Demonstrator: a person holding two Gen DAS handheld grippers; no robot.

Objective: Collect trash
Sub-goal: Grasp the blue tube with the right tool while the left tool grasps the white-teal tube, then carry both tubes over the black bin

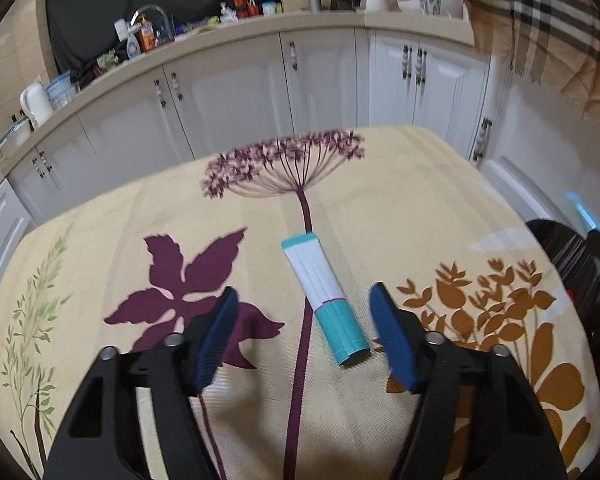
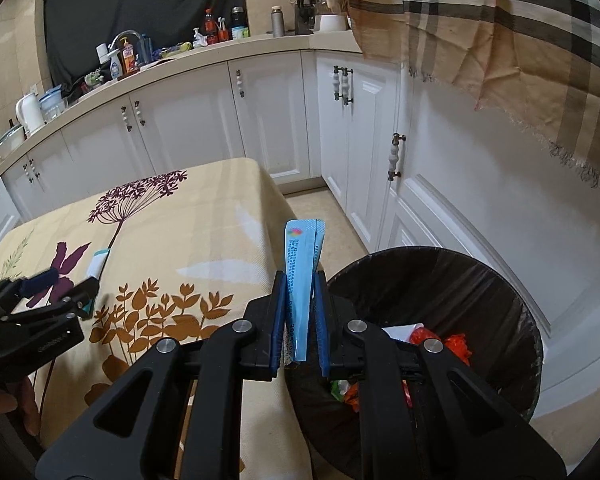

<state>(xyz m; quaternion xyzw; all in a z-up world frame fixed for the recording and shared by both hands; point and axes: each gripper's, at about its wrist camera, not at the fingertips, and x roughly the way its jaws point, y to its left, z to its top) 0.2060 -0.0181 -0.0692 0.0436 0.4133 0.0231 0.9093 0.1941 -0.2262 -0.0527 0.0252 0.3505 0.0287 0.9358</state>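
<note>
A flattened white and teal tube (image 1: pixel 326 300) lies on the flowered tablecloth (image 1: pixel 400 200). My left gripper (image 1: pixel 304 300) straddles its near end, jaws apart, pads not touching it. From the right wrist view the same tube (image 2: pixel 97 265) shows beside the left gripper (image 2: pixel 62 280). My right gripper (image 2: pixel 300 280) is shut on a light blue sachet wrapper (image 2: pixel 302 272), held upright at the table's right edge, just left of a black-lined trash bin (image 2: pixel 512 308) that holds orange and white scraps.
White cabinets (image 2: pixel 268 116) and a cluttered counter (image 1: pixel 228 28) run behind the table. A plaid cloth (image 2: pixel 500 32) hangs at upper right. The bin (image 1: pixel 580 280) stands on the floor right of the table.
</note>
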